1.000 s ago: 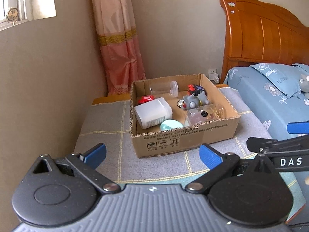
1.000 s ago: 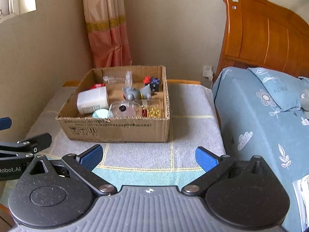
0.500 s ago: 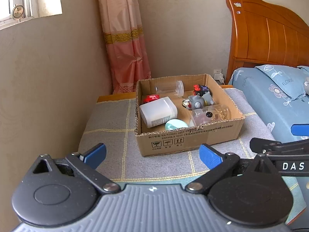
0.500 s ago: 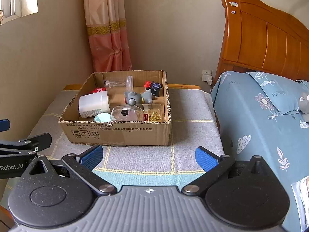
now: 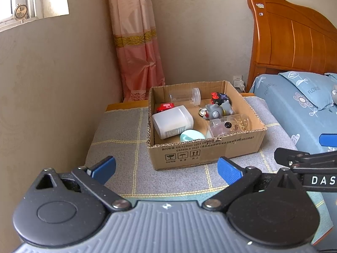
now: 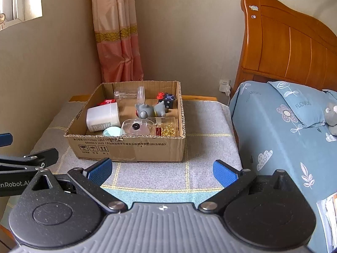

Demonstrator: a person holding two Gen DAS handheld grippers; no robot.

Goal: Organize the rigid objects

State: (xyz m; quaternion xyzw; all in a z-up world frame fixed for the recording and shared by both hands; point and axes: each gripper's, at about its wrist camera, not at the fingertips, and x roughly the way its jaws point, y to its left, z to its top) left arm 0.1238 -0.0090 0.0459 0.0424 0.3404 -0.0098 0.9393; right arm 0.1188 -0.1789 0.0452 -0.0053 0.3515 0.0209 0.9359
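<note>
Grippers (image 5: pixel 166 169) nearer cardboard box (image 5: pixel 205 149)

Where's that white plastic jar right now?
The white plastic jar lies on its side in the left part of the cardboard box, just behind the mint-green lid.

I am in a bedroom of a home. To my right stands a bed with a carved wooden headboard (image 6: pixel 294 42), a blue flowered sheet (image 6: pixel 273 139) and a matching pillow (image 6: pixel 299 103). A pink curtain (image 5: pixel 137 48) hangs in the corner beside a small window (image 5: pixel 31 0) set in plain beige walls. A charger sits in a wall socket (image 6: pixel 225 86) by the bed, and a low surface beside it is spread with a grey checked cloth (image 6: pixel 202 116)
</note>
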